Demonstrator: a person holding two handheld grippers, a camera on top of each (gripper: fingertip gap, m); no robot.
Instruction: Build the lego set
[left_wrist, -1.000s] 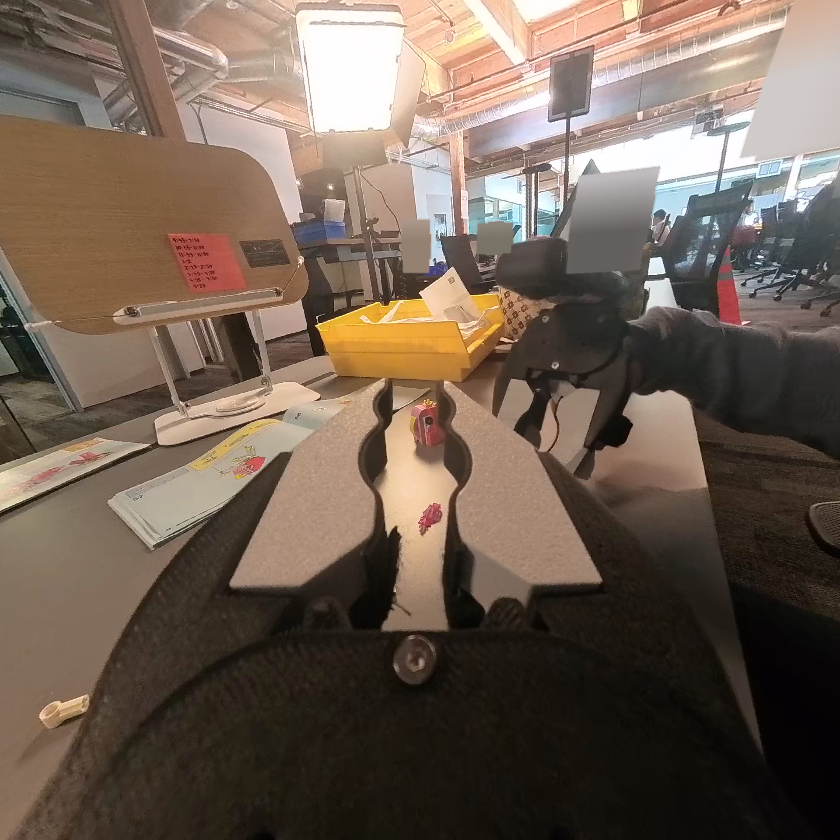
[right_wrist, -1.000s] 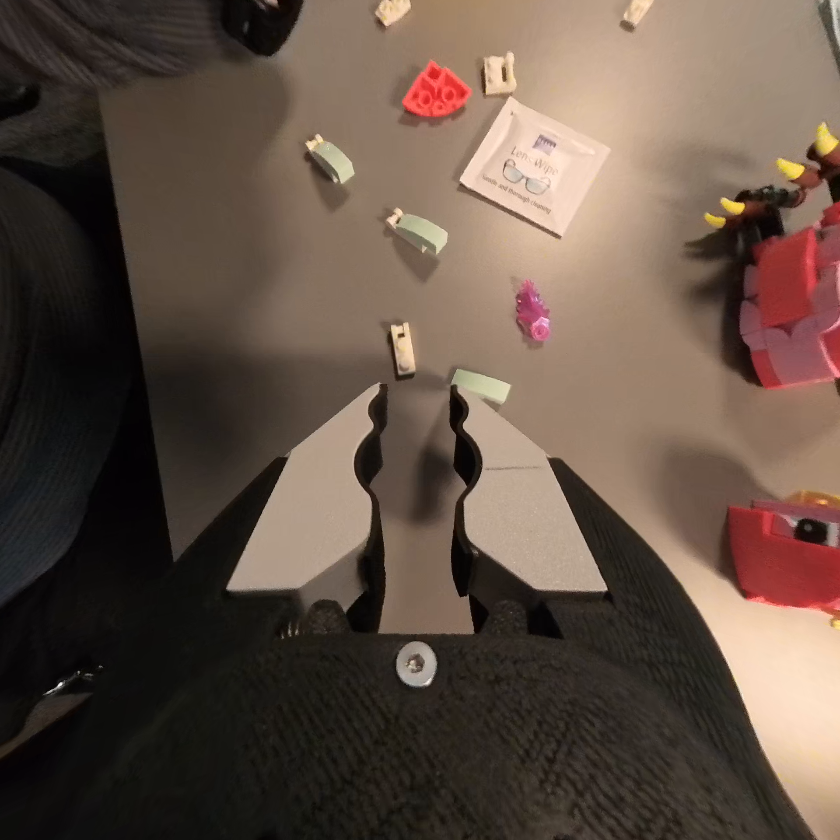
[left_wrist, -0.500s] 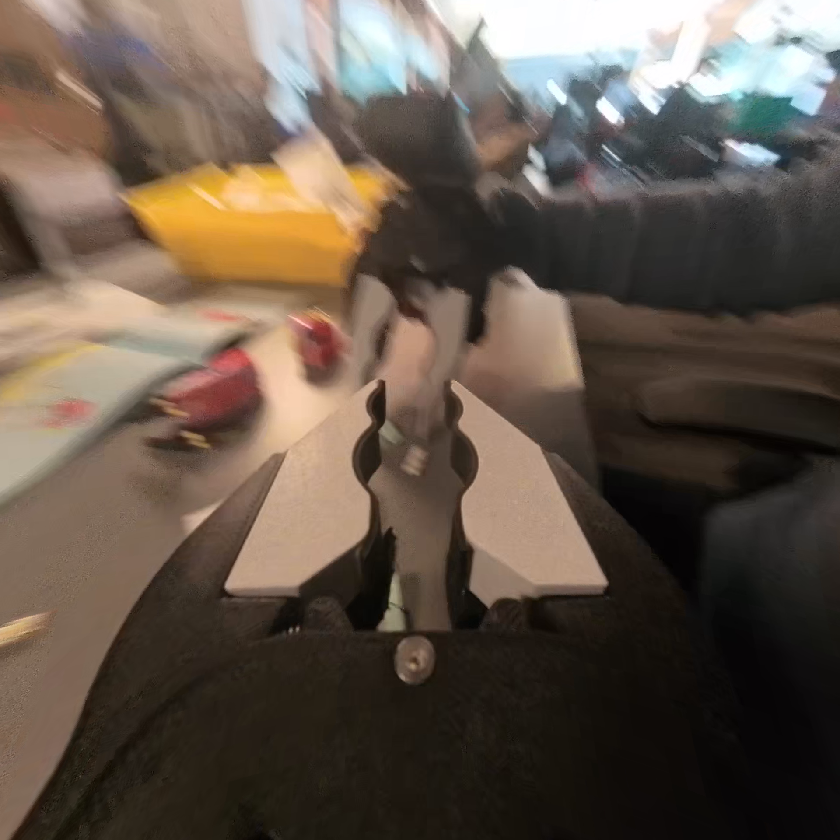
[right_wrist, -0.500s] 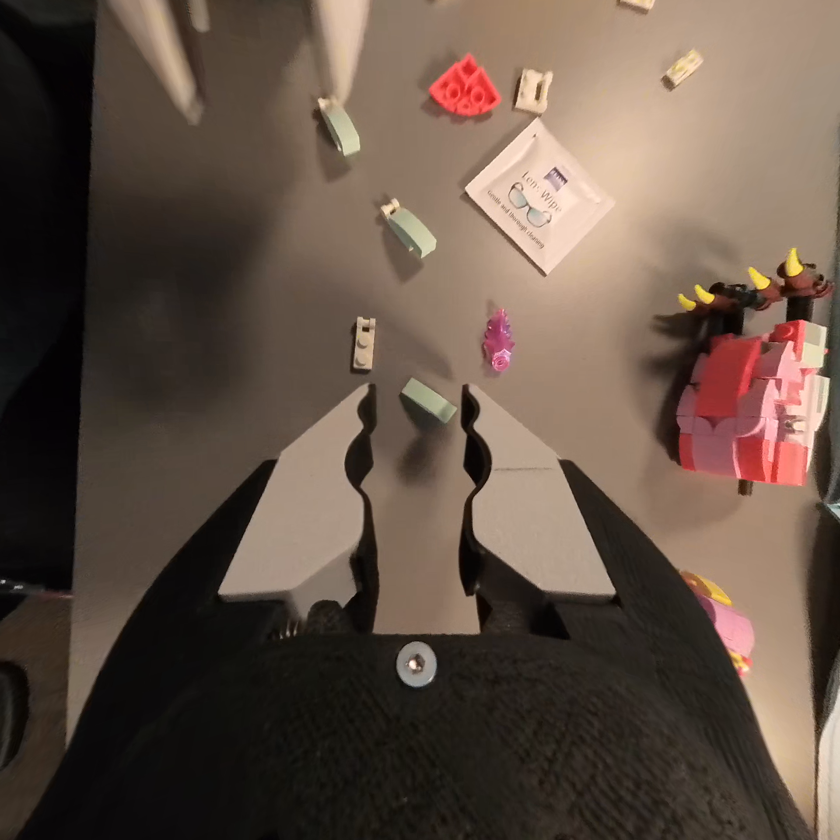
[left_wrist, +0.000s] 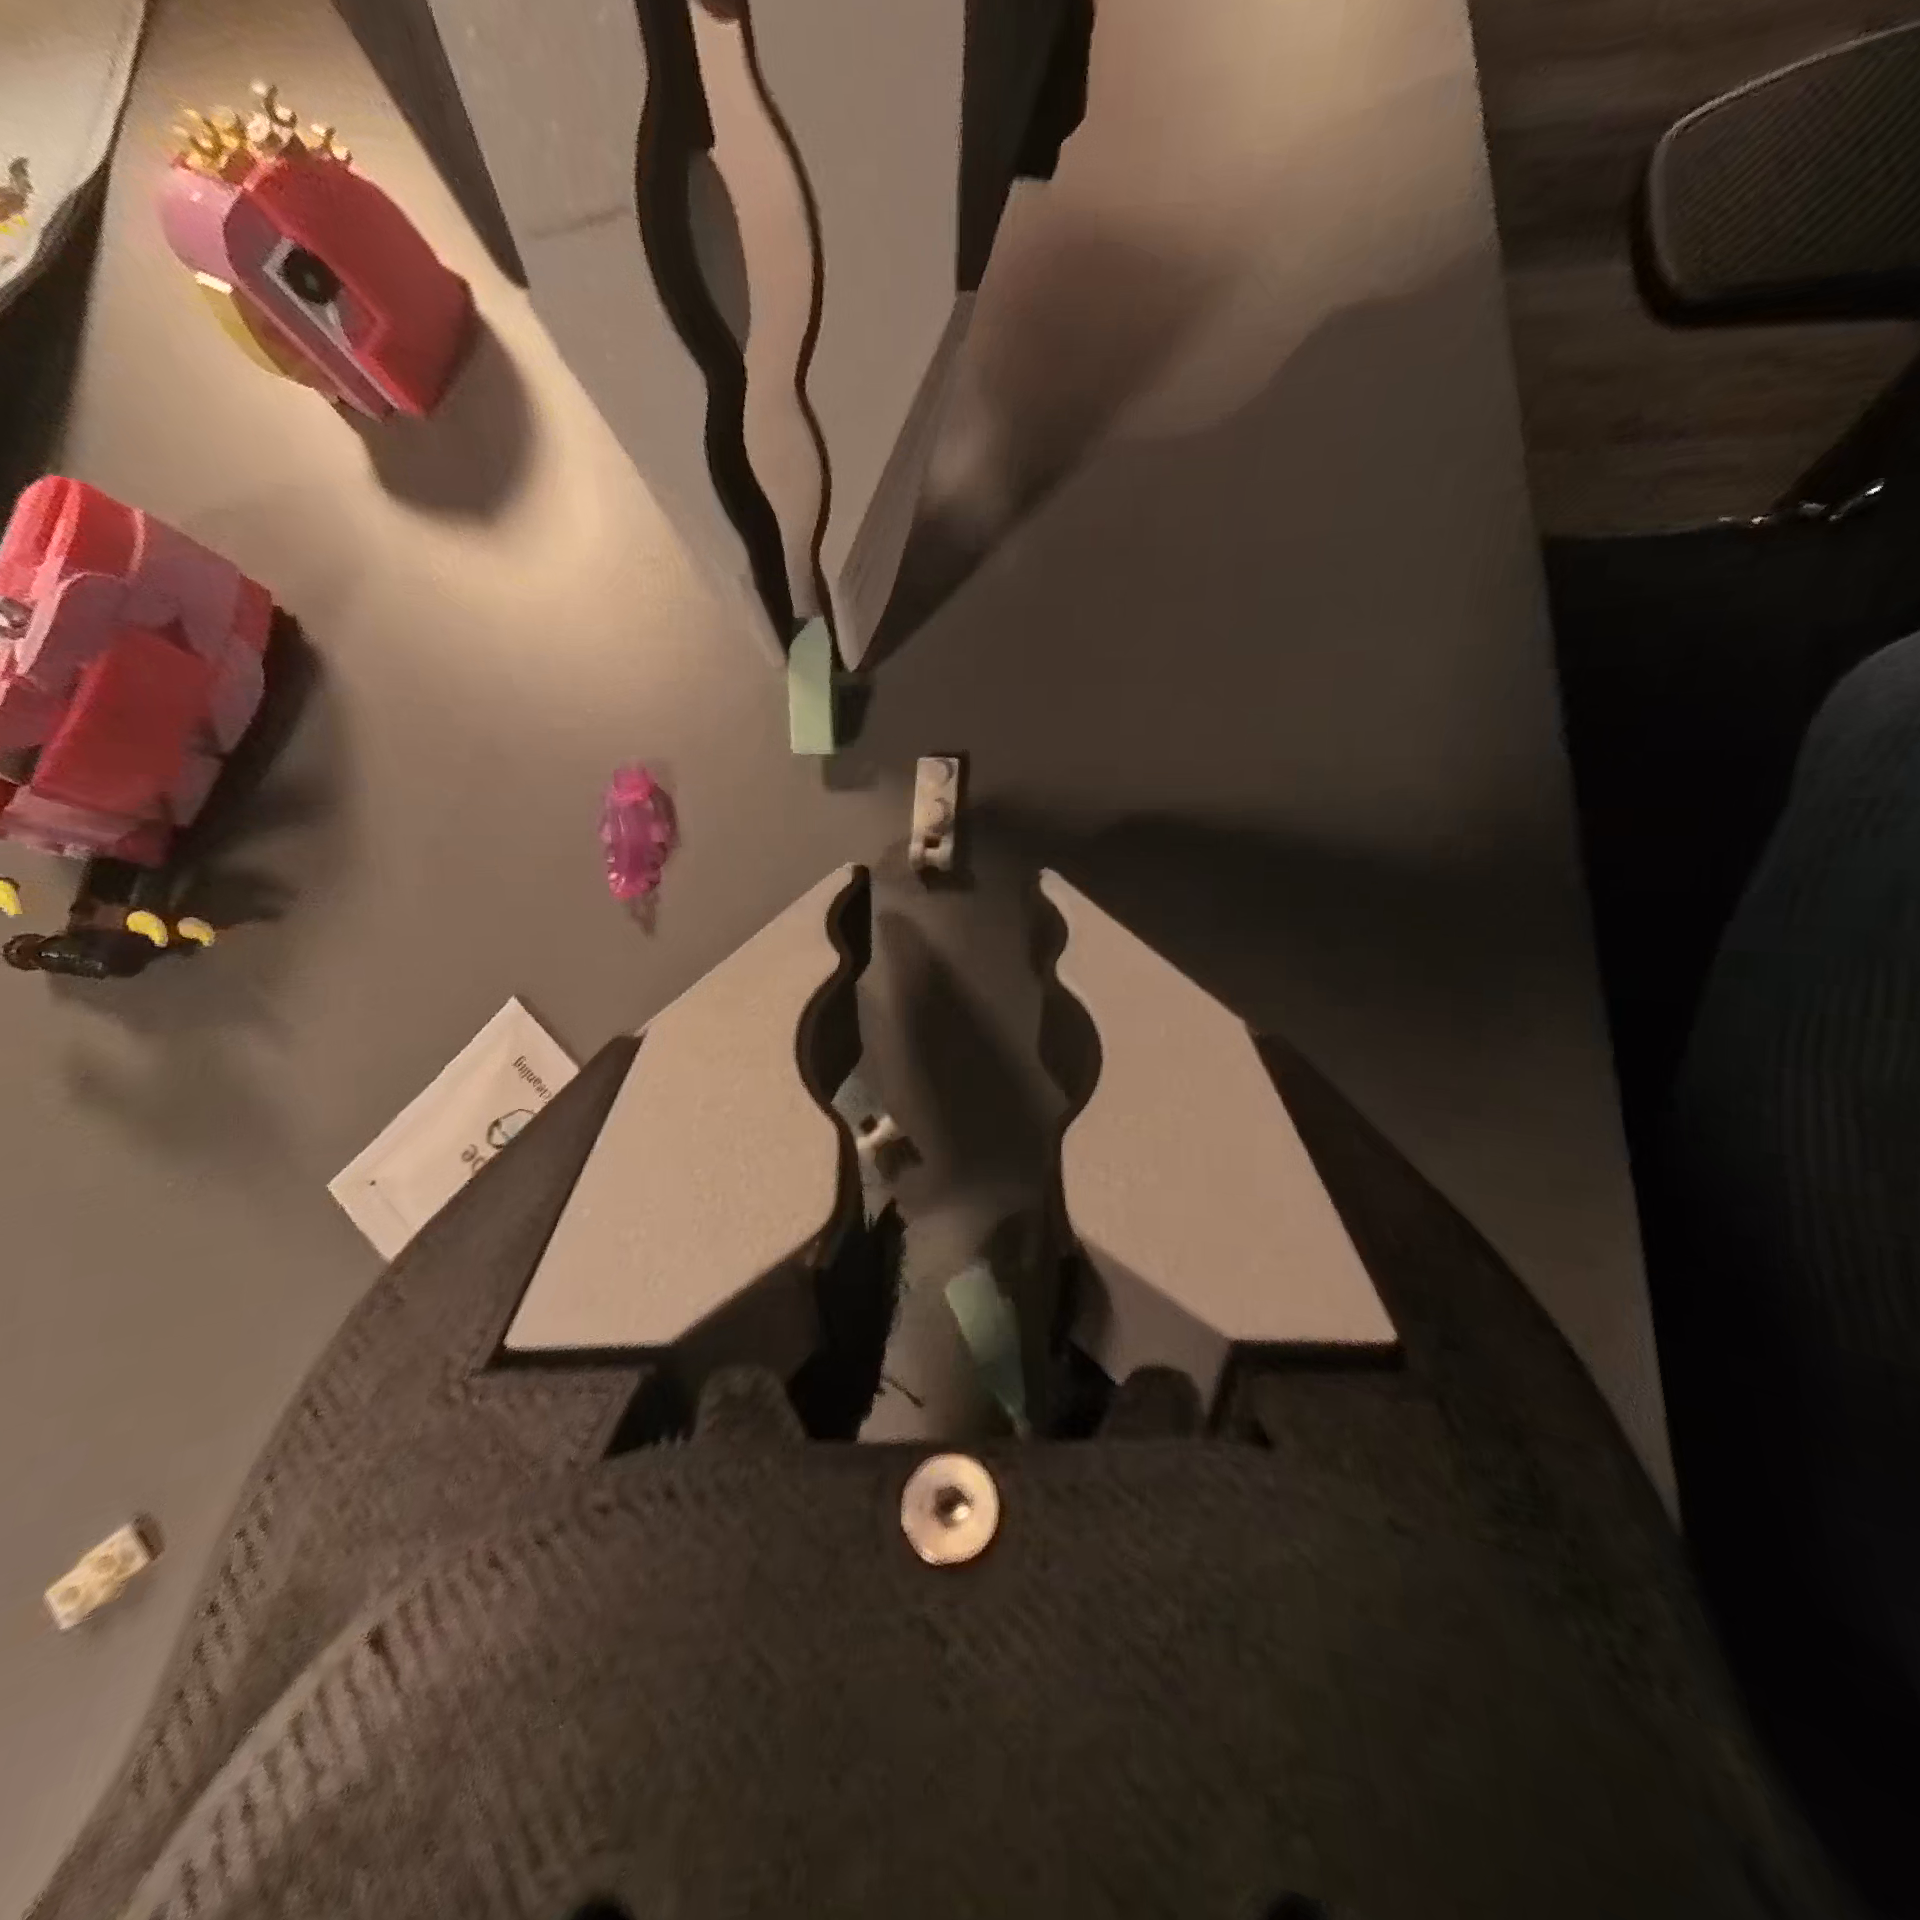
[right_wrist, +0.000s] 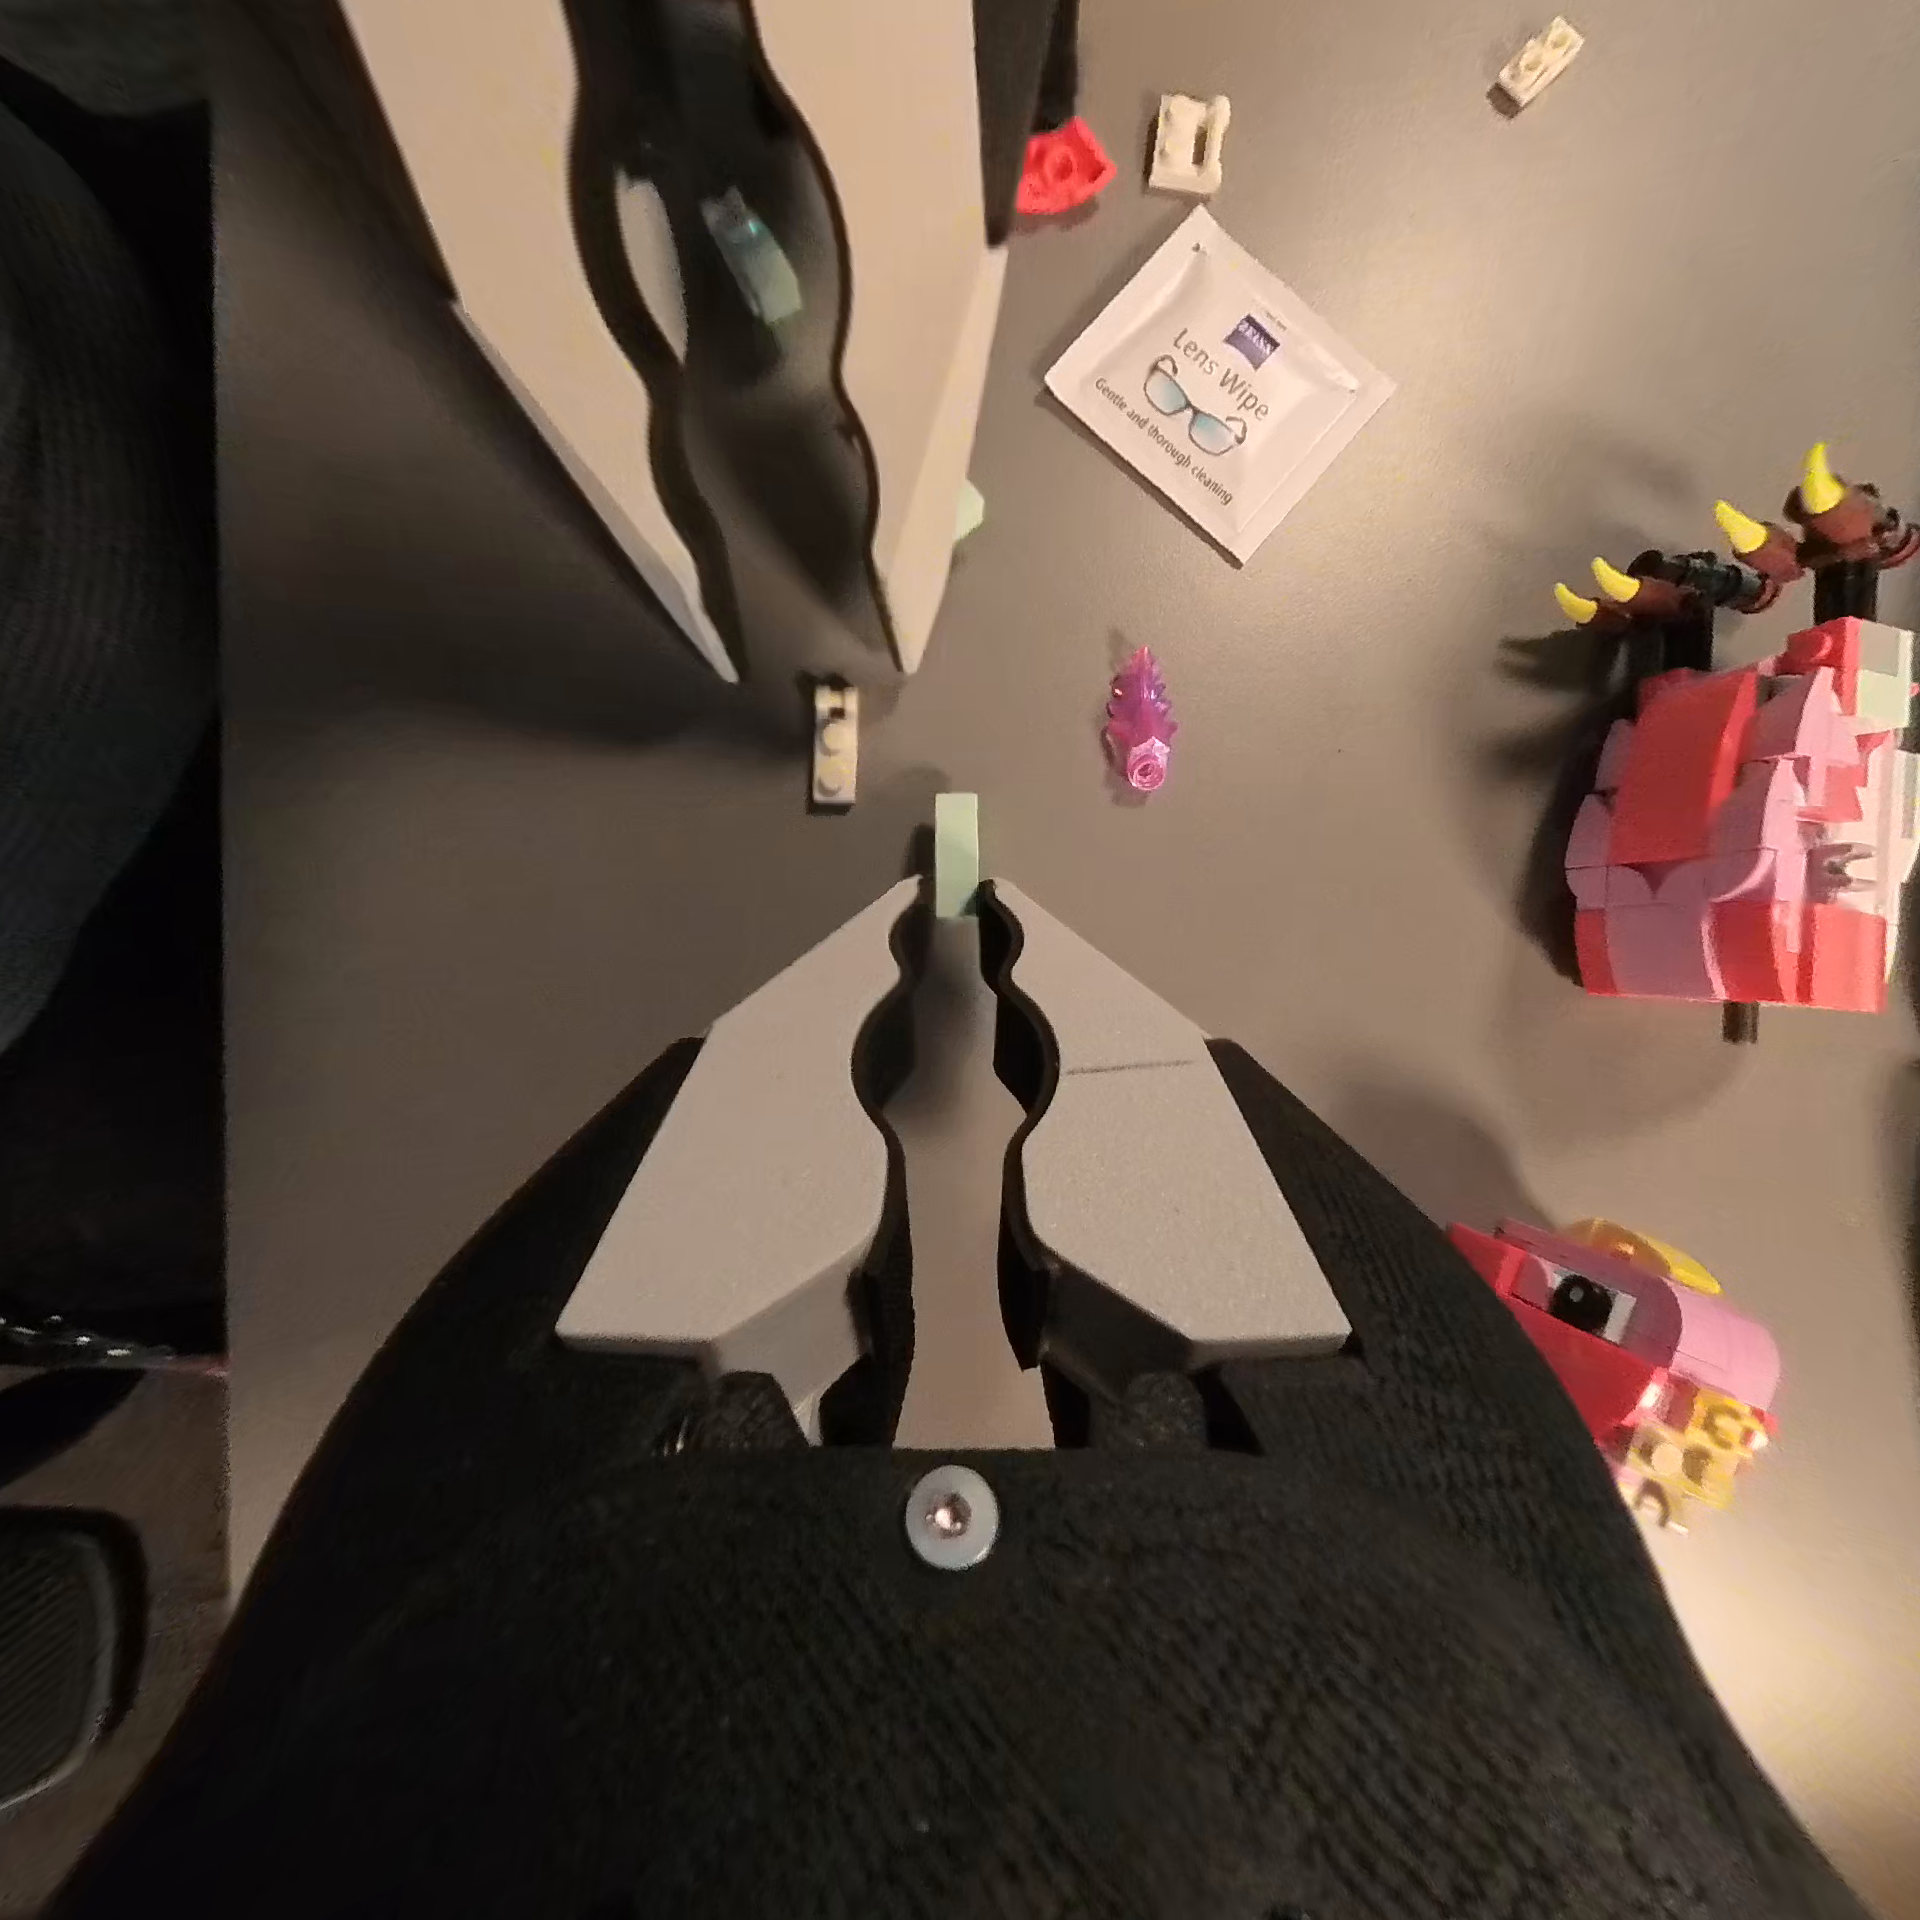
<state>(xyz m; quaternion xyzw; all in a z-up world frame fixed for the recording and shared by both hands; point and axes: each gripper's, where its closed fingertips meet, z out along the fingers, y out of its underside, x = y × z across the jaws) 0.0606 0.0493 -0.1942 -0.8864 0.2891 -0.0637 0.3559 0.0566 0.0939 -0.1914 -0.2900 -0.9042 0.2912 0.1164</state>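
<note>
My right gripper (right_wrist: 954, 886) points down at the grey table (right_wrist: 520, 935) and is shut on a small pale green brick (right_wrist: 957, 854), which stands on edge between its fingertips. The left wrist view shows the same grip from the far side, with the green brick (left_wrist: 810, 694) at the right gripper's tips (left_wrist: 821, 649). My left gripper (left_wrist: 948, 875) is open and holds nothing. A small cream plate piece (left_wrist: 938, 821) lies on the table just ahead of its tips, and it also shows in the right wrist view (right_wrist: 834, 753). The two grippers face each other, tips close together.
A translucent pink piece (right_wrist: 1141, 727) lies right of the green brick. A white wipe sachet (right_wrist: 1216, 384), a red-and-pink brick model with yellow claws (right_wrist: 1745, 821), a red brick head with an eye (right_wrist: 1600, 1340), a red rounded piece (right_wrist: 1060, 171) and cream pieces (right_wrist: 1187, 140) lie around. The table edge (right_wrist: 216, 727) is at the left. My right fingertips sit around 5 cm from my left ones. The translucent pink piece (right_wrist: 1141, 727) sits 4 cm or so from the ends of my right fingers. The left camera catches it too, in the left wrist view (left_wrist: 630, 817).
My left gripper swung down from facing across the room to point at the table and opened wider. My right gripper opened, moved over the green brick and closed on it.
</note>
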